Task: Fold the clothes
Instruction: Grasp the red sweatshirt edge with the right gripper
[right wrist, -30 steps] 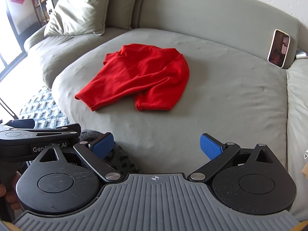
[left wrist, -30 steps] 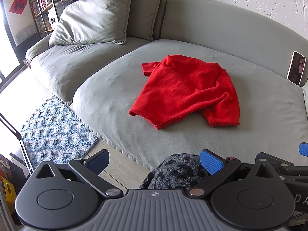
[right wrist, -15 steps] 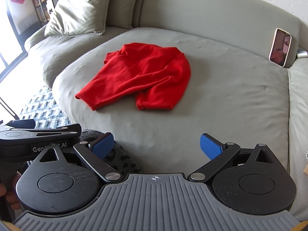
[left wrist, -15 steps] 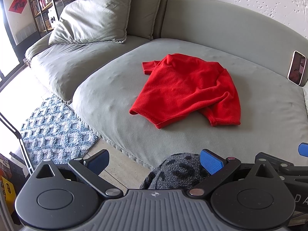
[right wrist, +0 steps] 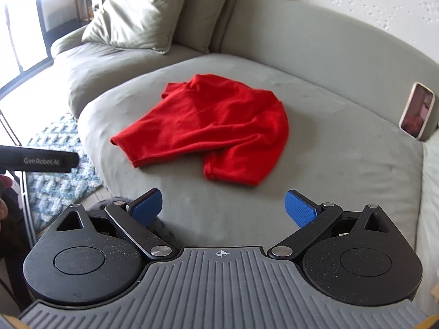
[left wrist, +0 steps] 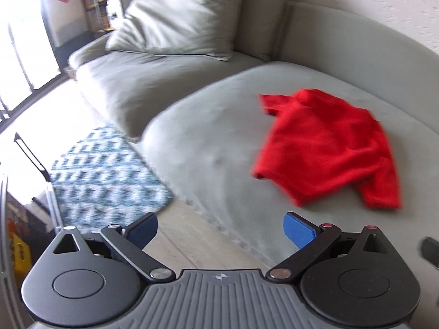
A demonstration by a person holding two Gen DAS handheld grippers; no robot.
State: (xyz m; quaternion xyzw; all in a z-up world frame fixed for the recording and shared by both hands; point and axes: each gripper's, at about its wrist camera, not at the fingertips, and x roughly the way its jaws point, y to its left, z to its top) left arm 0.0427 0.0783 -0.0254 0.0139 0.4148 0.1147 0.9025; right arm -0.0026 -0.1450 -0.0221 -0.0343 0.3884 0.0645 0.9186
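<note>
Right wrist: right tool (right wrist: 223, 209) wide open, empty.

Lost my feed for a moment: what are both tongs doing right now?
Left tongs: open, holding nothing, short of the red shirt.
Right tongs: open, holding nothing, short of the shirt.

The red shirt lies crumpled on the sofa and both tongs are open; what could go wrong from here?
1. The red shirt lies bunched, one sleeve folded under, so the right tongs may pinch two layers and fold it crooked.
2. The phone leans on the sofa backrest; spreading the cloth that way could knock it over.
3. The left tongs hang beyond the cushion edge, so their reach is longer.
</note>
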